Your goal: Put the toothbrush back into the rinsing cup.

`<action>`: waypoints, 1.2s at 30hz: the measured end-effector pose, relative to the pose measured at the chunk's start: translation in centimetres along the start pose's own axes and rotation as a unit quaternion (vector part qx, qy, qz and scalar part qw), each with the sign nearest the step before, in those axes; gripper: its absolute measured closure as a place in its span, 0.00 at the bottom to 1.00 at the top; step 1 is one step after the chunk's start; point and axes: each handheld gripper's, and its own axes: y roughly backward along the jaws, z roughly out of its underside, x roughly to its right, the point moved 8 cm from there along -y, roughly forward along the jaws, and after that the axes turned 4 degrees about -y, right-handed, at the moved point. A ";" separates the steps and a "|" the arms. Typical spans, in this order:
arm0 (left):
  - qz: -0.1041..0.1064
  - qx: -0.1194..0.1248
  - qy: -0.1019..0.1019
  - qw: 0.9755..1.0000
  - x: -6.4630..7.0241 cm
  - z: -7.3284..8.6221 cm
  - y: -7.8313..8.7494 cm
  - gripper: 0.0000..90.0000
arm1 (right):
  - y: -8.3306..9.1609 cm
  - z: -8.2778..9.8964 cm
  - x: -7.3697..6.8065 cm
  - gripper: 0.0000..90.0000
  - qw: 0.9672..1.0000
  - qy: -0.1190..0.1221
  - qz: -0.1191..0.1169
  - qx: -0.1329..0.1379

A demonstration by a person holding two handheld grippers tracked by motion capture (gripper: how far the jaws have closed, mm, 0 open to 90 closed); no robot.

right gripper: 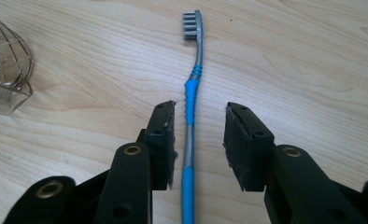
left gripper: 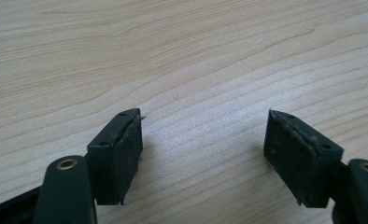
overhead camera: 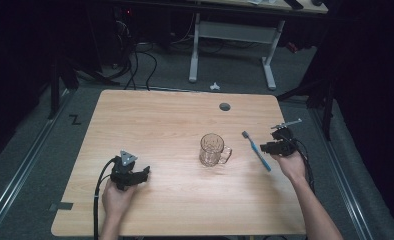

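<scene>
The right claw [right gripper: 198,140], half open and gripping nothing, straddles the light, stiff, slippery toothbrush [right gripper: 191,102]; take its ribbed blue grip just ahead.

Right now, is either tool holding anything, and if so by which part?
Nothing is held. The right tool straddles the toothbrush handle with jaws open, pads not touching it. The left tool is open over bare table.
</scene>
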 end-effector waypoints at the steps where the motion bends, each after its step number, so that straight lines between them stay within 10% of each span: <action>1: 0.000 0.000 0.000 1.000 0.0 0.0 0.0 0.32 | -0.1 -0.2 0.1 0.71 1.000 0.001 0.002 -0.001; 36: 0.000 0.000 0.000 1.000 0.0 0.0 0.0 0.32 | -6.2 -2.4 -0.9 0.77 0.990 0.035 0.050 -0.127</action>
